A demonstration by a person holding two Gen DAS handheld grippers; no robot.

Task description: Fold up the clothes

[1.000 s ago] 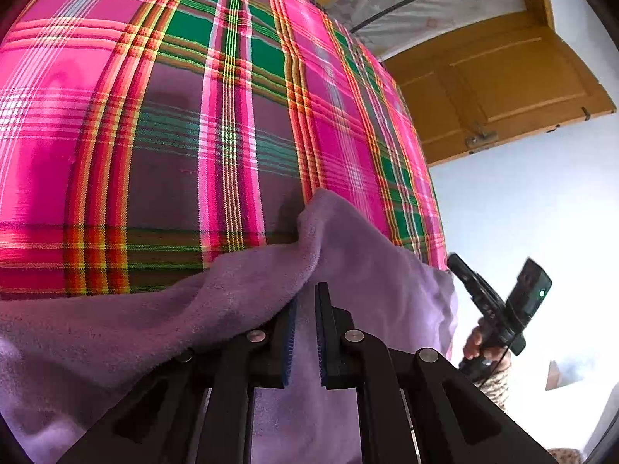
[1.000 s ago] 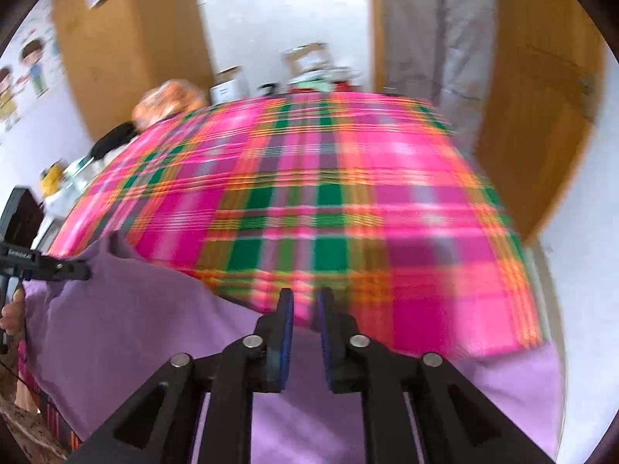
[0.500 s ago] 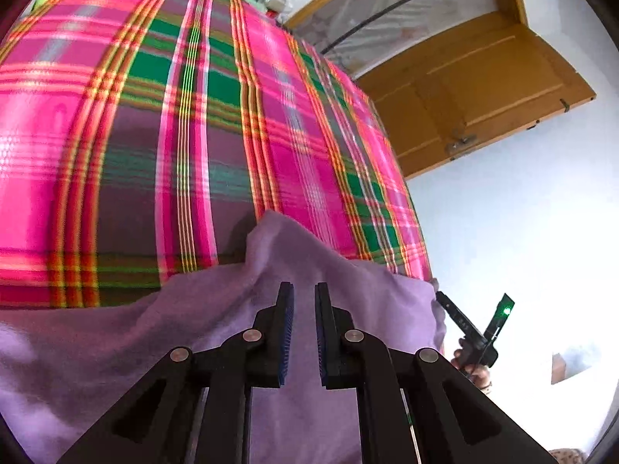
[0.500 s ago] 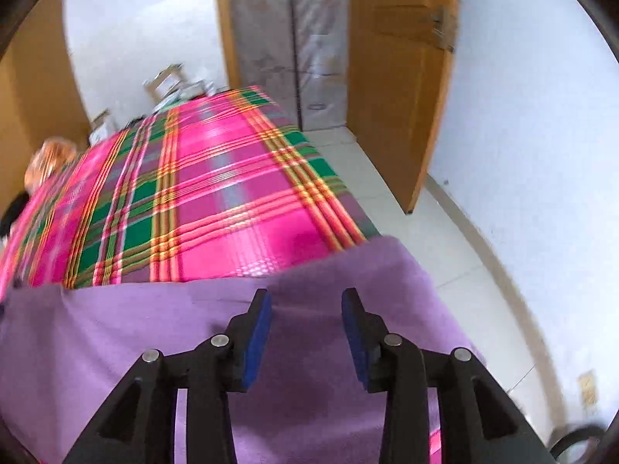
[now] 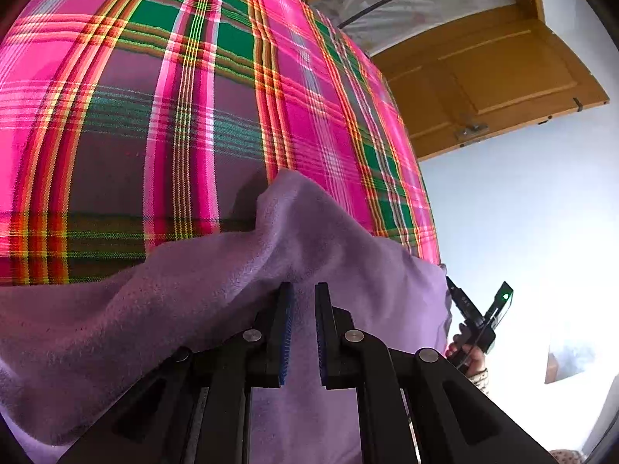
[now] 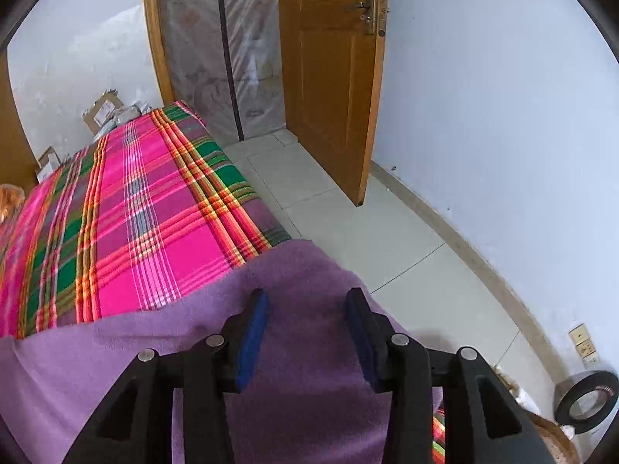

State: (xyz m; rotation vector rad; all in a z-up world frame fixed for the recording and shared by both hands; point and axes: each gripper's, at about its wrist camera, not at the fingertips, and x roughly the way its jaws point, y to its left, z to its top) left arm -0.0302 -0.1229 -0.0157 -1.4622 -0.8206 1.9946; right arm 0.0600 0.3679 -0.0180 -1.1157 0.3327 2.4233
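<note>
A: Where is the purple cloth?

B: On the near end of the plaid bed, one fold raised in a peak.

A: And the left hand-held gripper?

B: Over the cloth, jaws a narrow slit apart; whether fabric is pinched there, I cannot tell.

A: The right hand-held gripper?

B: At the cloth's right corner by the bed's edge, jaws spread wide, holding nothing.

plaid bedspread bare ahead, door right
</note>
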